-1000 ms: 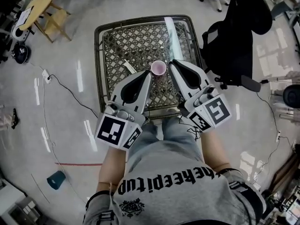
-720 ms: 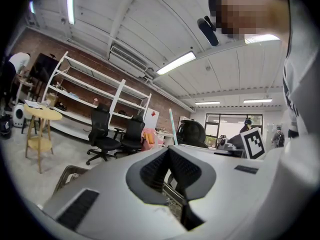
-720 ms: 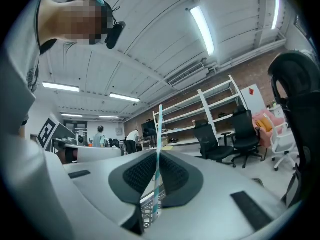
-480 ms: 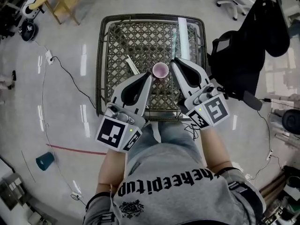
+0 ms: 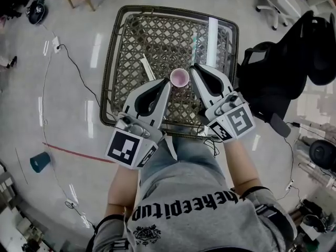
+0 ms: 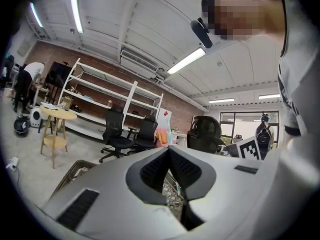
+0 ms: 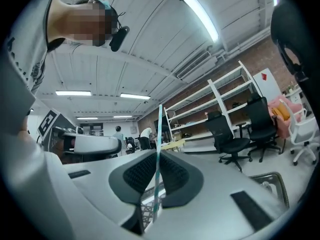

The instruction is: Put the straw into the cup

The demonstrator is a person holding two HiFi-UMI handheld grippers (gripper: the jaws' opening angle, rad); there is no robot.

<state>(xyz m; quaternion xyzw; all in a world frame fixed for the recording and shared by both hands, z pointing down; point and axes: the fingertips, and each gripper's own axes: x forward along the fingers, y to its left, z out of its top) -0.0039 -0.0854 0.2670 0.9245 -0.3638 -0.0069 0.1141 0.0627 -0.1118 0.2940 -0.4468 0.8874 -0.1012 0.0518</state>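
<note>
A pink cup point(image 5: 178, 77) stands upright on the lattice table point(image 5: 131, 41), near its front edge. My right gripper point(image 5: 196, 69) is just right of the cup, shut on a thin pale-green striped straw point(image 7: 159, 154). The straw sticks out past the jaws, and in the head view it shows as a faint line point(image 5: 195, 49) over the table. My left gripper point(image 5: 167, 84) is just left of the cup, its tip close to the rim. In the left gripper view its jaws point(image 6: 169, 148) meet with nothing between them.
A white strip point(image 5: 147, 68) lies on the table left of the cup. A black office chair point(image 5: 283, 72) stands right of the table. A cable point(image 5: 73, 77) runs over the floor at left, near a teal object point(image 5: 38, 161). The person's legs touch the table's front edge.
The head view has drifted, so the table sits lower and more to the right in the picture. Both grippers keep about the same places beside the cup.
</note>
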